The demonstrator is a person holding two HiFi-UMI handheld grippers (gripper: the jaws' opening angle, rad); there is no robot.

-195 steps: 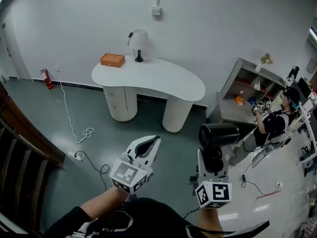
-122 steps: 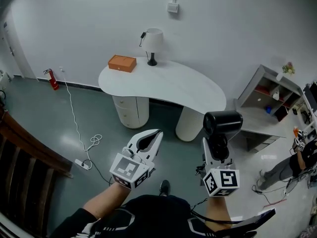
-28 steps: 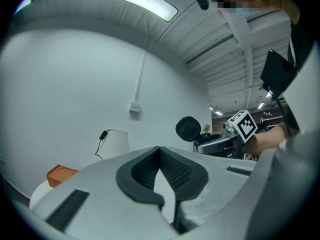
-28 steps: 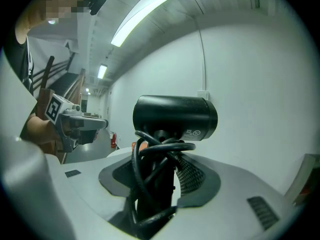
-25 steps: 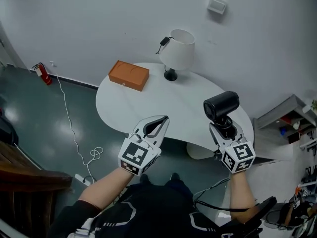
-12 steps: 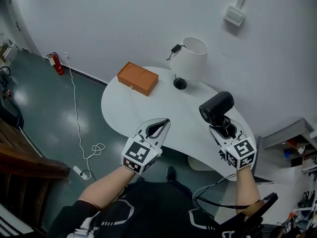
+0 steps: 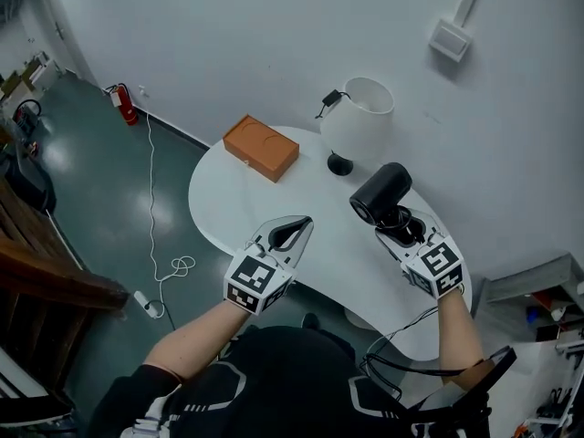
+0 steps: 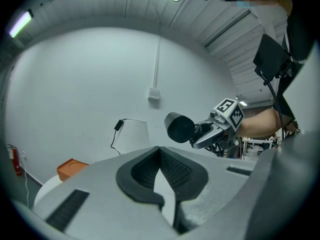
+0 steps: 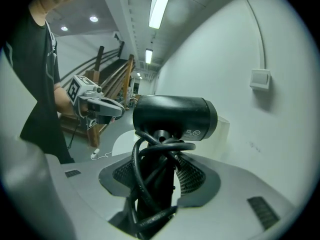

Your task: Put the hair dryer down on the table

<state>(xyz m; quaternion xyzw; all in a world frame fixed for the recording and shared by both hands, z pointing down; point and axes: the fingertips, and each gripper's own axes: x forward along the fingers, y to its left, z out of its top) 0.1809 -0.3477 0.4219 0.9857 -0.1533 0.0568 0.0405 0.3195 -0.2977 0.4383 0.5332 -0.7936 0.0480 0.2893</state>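
In the head view, the right gripper point(image 7: 399, 230) holds a black hair dryer point(image 7: 381, 193) upright above the right part of the white table point(image 7: 239, 210). The dryer is not yet touching the top, and its barrel is near the base of the white lamp point(image 7: 363, 119). The left gripper point(image 7: 294, 230) hovers over the table's near edge, and an orange box point(image 7: 261, 147) lies well apart at the far left. The left gripper view shows that gripper's jaws pressed together with nothing between them, and the dryer aloft beyond them to the right. In the right gripper view the jaws are clamped on the dryer's handle, with loops of its black cord point(image 9: 150, 156) wound round the handle and caught between the pads. Three things could go wrong from here. The barrel looks top-heavy, so if the dryer is released standing up it would likely topple and roll toward the edge. The cord loops could snag a jaw as it opens and drag the dryer back. A careless swing while lowering it could knock the lamp.
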